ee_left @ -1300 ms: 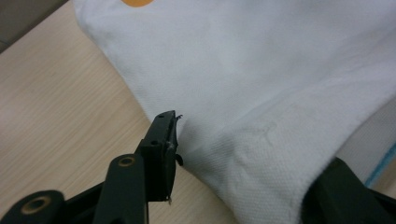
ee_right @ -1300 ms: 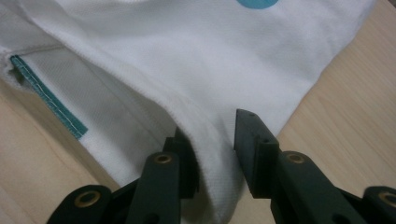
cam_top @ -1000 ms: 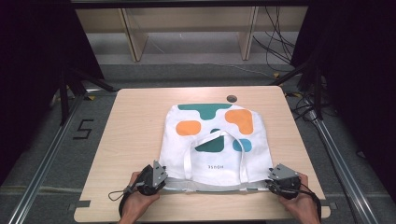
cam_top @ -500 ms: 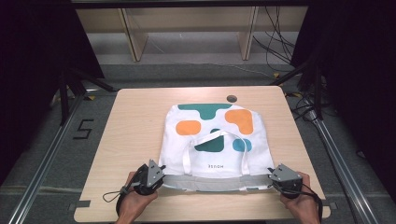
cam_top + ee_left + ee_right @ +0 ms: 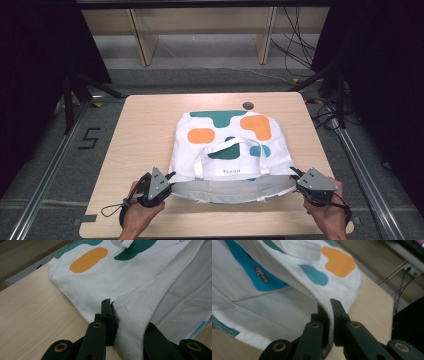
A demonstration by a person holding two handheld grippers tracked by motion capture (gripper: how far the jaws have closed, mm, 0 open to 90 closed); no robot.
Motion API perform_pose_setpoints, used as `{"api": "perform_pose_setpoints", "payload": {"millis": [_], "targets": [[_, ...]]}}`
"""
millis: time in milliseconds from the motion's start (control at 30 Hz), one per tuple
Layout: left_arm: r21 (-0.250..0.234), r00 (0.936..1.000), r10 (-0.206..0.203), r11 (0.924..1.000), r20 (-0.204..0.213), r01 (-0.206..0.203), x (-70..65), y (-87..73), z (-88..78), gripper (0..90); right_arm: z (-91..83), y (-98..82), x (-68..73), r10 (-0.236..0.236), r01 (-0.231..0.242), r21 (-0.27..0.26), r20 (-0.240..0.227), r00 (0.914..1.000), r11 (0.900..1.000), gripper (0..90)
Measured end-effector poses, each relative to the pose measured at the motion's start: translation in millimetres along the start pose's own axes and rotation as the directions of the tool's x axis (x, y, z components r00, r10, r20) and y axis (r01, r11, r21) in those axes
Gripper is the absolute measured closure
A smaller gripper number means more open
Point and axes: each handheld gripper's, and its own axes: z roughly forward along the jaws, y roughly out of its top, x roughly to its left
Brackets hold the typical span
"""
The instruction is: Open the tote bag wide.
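Two grippers have the near edge of the white tote bag point(image 5: 227, 145), one at each corner of its mouth. From the high view I see the bag lying flat in the middle of the wooden table point(image 5: 145, 145), its orange and teal patches facing up and its handle point(image 5: 225, 150) folded across the front panel.

My left gripper point(image 5: 169, 179) sits at the bag's near left corner. In the left gripper view its jaws are pinched tight on the thick white hem point(image 5: 130, 315), the woven cloth bulging out between them. My right gripper point(image 5: 295, 175) sits at the near right corner, and in the right gripper view its jaws have just been closing; they now clamp the stitched rim point(image 5: 322, 300) with cloth squeezed between the pads.

Between the two grips the top layer of the mouth is raised off the lower layer, so I can look into the pale lining point(image 5: 235, 189). A small dark round spot point(image 5: 247, 105) lies on the table just beyond the bag's far edge.
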Motion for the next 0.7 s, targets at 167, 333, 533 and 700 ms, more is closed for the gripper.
{"api": "perform_pose_setpoints", "payload": {"millis": [167,333,533,700], "targets": [[-0.056,0.9999,-0.001,0.9985,-0.012,0.000,5.3,11.3,-10.7,83.7,-7.6,24.3,-10.0,-0.036,0.037,-0.044,0.035,0.9987,0.998,88.3],[-0.122,0.9990,0.016,0.9923,-0.043,-0.021,16.6,32.9,-27.6,85.5,-18.9,55.5,-25.0,-0.052,0.060,-0.114,0.070,0.9962,0.992,88.3],[-0.188,0.9949,0.014,0.9816,-0.100,-0.033,32.8,59.5,-49.4,86.4,-30.1,82.7,-34.6,-0.058,0.073,-0.182,0.087,0.9945,0.980,88.4],[-0.243,0.9907,0.010,0.9690,-0.135,-0.043,42.5,80.4,-68.8,86.7,-40.5,102.0,-42.8,-0.044,0.060,-0.222,0.076,0.9962,0.973,88.4]]}}
